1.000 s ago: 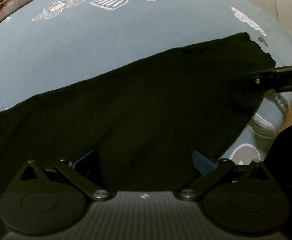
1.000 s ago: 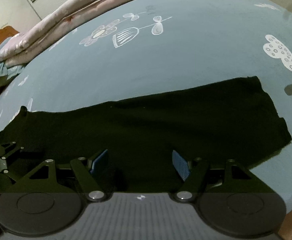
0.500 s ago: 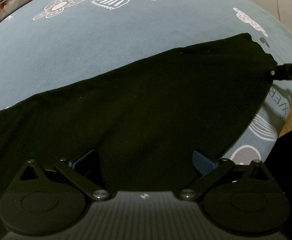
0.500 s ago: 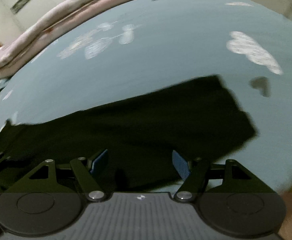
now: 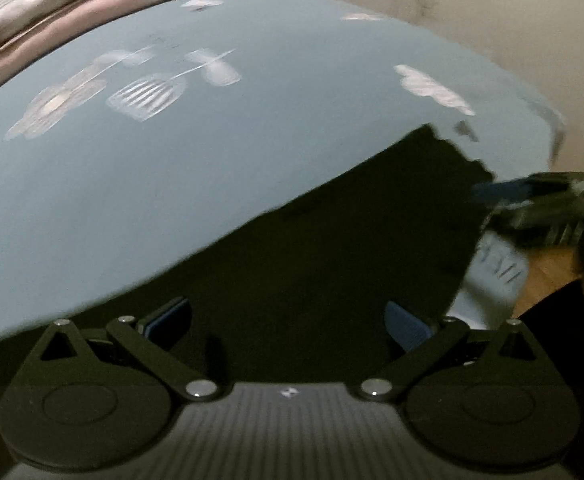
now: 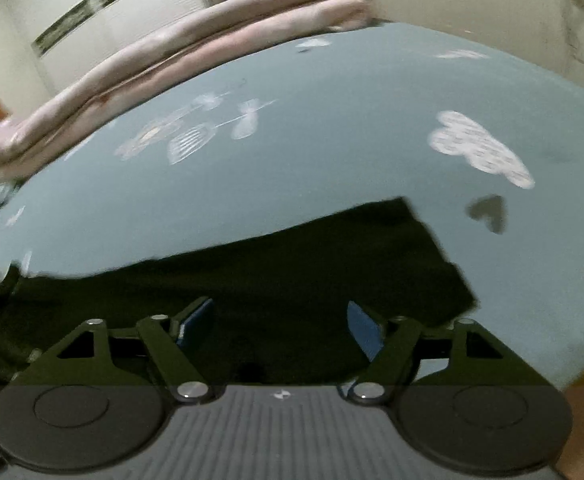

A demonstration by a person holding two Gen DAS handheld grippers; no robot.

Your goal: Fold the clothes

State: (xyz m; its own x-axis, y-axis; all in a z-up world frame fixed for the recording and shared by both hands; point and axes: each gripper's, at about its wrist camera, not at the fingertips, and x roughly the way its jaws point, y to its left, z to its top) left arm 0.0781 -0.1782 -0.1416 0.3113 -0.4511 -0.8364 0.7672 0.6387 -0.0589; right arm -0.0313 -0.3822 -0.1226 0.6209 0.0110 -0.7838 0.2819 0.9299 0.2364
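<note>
The left gripper (image 5: 288,316) is held low and roughly level over the near part of a black garment (image 5: 332,248), pointing across the bed toward the far edge. Its 2 blue-padded fingers (image 5: 406,326) are spread wide apart with nothing between them; dark cloth lies beneath and ahead of them, and whether the pads touch it cannot be told. The right gripper (image 6: 280,320) sits in a similar low, forward-facing pose above the same garment (image 6: 292,276), its 2 blue pads (image 6: 362,328) likewise spread wide and gripping nothing.

In the left wrist view the right gripper (image 5: 532,196) shows at the right edge, blurred, close to the garment's far right corner; contact there cannot be made out. At the lower right of that view a dark patch of the person's clothing (image 5: 564,320) appears beside a strip of wooden floor (image 5: 548,276).

The garment lies spread flat in a long band across a blue-grey bedsheet (image 6: 332,140) printed with white flowers and a cloud shape (image 6: 480,148). A folded pink quilt (image 6: 212,44) is piled along the far side of the bed. Both views are motion-blurred.
</note>
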